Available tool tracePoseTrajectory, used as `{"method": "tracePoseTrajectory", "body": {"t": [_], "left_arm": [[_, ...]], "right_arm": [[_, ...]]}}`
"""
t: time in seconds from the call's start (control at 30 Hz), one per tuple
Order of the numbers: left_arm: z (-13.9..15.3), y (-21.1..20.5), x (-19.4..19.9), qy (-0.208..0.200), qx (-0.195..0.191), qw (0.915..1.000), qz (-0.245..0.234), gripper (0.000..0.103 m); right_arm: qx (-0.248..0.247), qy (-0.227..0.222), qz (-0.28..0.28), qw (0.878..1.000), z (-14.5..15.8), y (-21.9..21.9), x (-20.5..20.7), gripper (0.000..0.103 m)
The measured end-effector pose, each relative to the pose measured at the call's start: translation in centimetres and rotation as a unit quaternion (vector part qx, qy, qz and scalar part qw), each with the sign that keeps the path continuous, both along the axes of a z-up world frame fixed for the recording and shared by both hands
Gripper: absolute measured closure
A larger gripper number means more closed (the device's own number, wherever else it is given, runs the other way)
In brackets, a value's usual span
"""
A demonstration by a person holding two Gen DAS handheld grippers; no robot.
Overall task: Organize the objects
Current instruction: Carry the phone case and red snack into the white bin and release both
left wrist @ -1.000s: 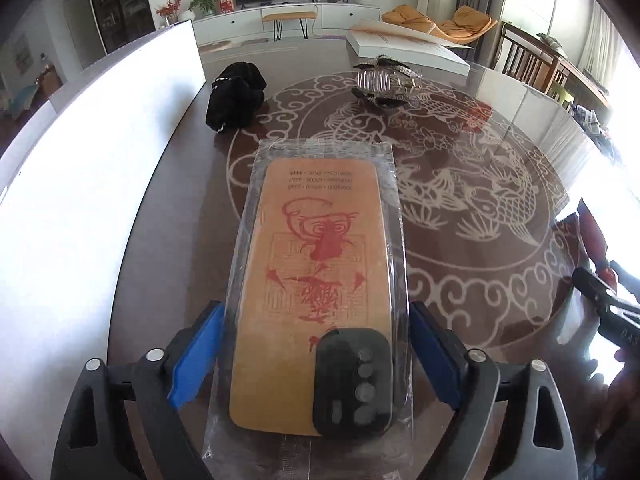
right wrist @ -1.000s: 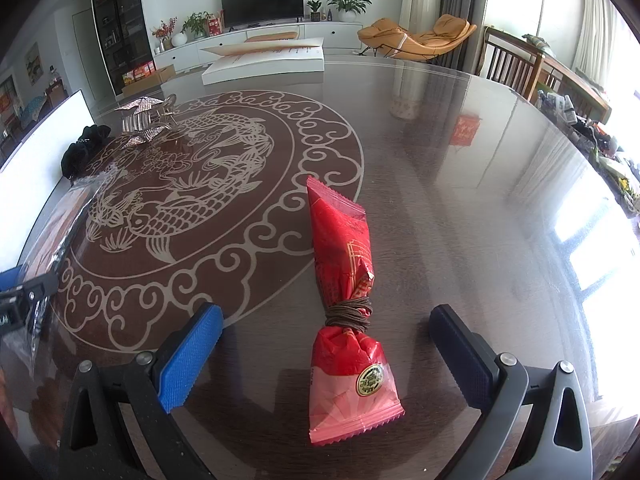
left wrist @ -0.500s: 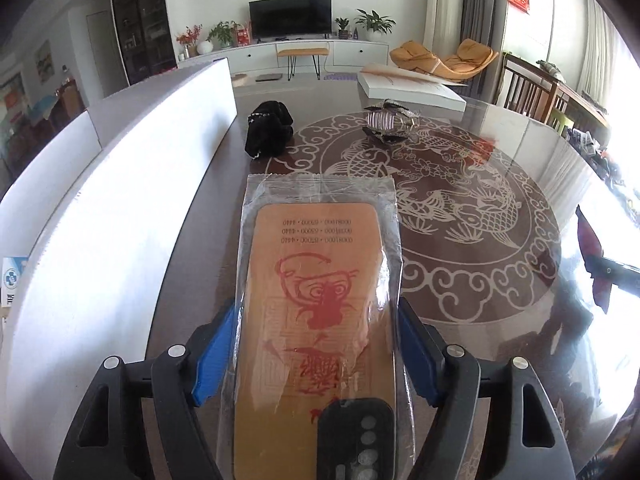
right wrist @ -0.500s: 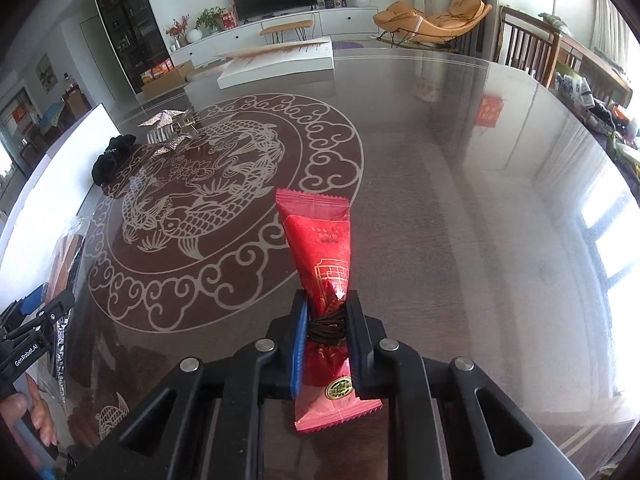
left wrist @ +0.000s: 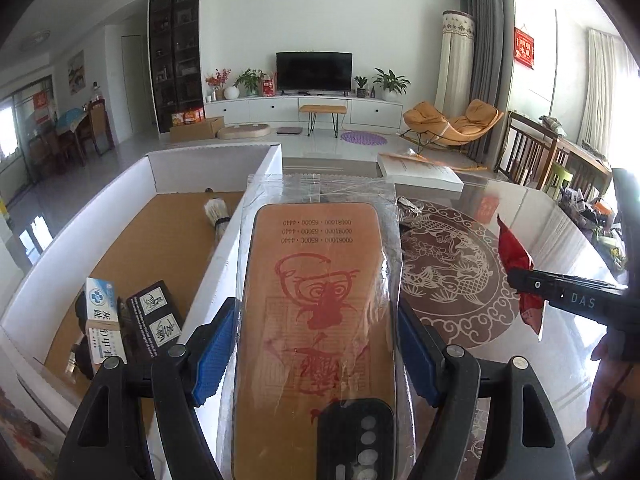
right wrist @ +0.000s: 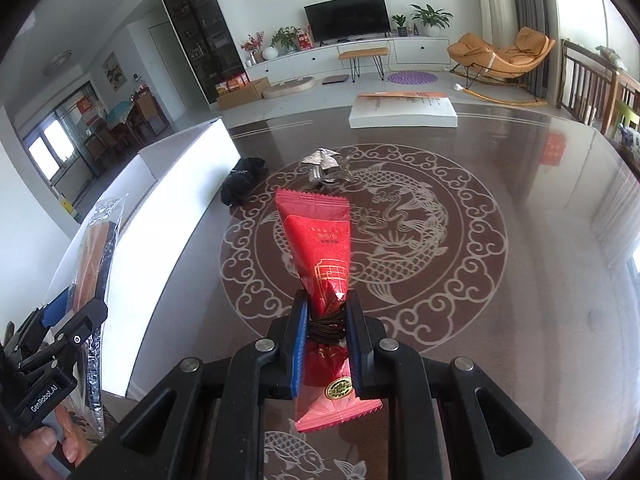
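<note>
My left gripper (left wrist: 316,354) is shut on a phone case (left wrist: 320,320) in a clear plastic bag, orange with a red print, held in the air beside the wall of the white box (left wrist: 256,184). The case also shows in the right wrist view (right wrist: 94,256). My right gripper (right wrist: 327,328) is shut on a red snack packet (right wrist: 320,248), pinched at its banded waist and lifted above the table. The packet also shows in the left wrist view (left wrist: 516,256).
The white box, cardboard-floored, holds a toothpaste carton (left wrist: 100,320), a dark card pack (left wrist: 154,316) and a brush (left wrist: 216,216). On the dragon-pattern table (right wrist: 520,240) lie a black cloth (right wrist: 242,184), a silver foil crane (right wrist: 324,164) and a white flat box (right wrist: 402,110).
Both grippers closed, the left on the phone case and the right on the red packet, and lifted them off the table. The left one has moved up beside the white box.
</note>
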State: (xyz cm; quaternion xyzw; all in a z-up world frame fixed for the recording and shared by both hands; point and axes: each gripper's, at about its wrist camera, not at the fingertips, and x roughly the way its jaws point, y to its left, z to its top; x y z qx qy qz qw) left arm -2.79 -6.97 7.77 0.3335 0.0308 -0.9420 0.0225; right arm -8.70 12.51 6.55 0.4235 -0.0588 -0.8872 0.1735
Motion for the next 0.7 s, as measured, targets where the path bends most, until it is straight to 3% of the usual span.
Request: {"method": "tracePoseTrajectory", "body": {"t": [0.17,0.23,0.33,0.43,0.47,0.53,0.6,0.67,0.7], "left_arm": [[4.2,-8.5,0.4,0.025,0.047,0.9974,0.049,0.029],[4.6,-12.6,-0.4,0.02,0.044,0.9956,0.08,0.029],[3.1,-17.9,-2.7,-0.014,0.029,0.9923,0.12,0.029],[0.5,-21.2,-4.7,-0.056,0.005,0.9878,0.145,0.029],[-0.7,-21.9,-5.3,-0.073,-0.006,0.9856,0.152,0.029],[-2.7,-22.6,-6.1,-0.105,-0.026,0.98,0.167,0.028],[-4.1,-22.9,-5.5,-0.121,-0.03,0.9766,0.175,0.028],[-4.5,-22.7,-4.3,-0.104,-0.019,0.9792,0.173,0.026],[-4.5,-22.4,-3.8,-0.094,-0.013,0.9806,0.172,0.019]], "right_arm": [[-0.026,0.031,0.092,0.995,4.3,-10.5,-0.6,0.085],[-0.035,0.038,0.131,0.99,5.5,-15.2,-0.8,0.085],[-0.028,0.043,0.178,0.983,5.9,-21.7,-1.1,0.085],[-0.025,0.031,0.208,0.977,4.5,-26.9,-1.9,0.083],[-0.025,0.016,0.215,0.976,3.7,-28.2,-2.2,0.079],[-0.029,-0.011,0.224,0.974,2.0,-29.8,-2.9,0.041],[-0.04,-0.004,0.218,0.975,1.4,-29.1,-2.8,0.035],[-0.04,0.017,0.213,0.976,1.1,-27.5,-2.3,0.029],[-0.032,0.031,0.206,0.978,0.9,-26.4,-2.0,0.023]]}}
